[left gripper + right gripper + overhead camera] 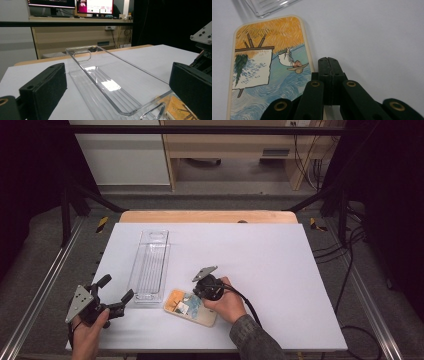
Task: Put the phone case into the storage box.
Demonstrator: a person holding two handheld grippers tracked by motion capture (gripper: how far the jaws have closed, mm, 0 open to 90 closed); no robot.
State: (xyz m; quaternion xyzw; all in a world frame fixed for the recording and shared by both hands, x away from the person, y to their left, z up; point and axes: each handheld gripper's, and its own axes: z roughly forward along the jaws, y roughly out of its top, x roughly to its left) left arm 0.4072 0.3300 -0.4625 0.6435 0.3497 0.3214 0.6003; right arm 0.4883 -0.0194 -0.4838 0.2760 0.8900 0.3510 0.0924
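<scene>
Reading print: no legible writing on the painted case [269,72]
Case: flat, rounded corners, brushstroke artwork; beside clear ribbed tray [150,267], on white table [280,270]
Right gripper [328,60]: closed, empty, at case's edge
Left gripper [114,295]: spread wide, empty

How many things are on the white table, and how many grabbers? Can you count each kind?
Clear plastic tray: 1
Flat painted case: 1
Grabbers: 2, the left gripper and the right gripper
Total: 4
</scene>
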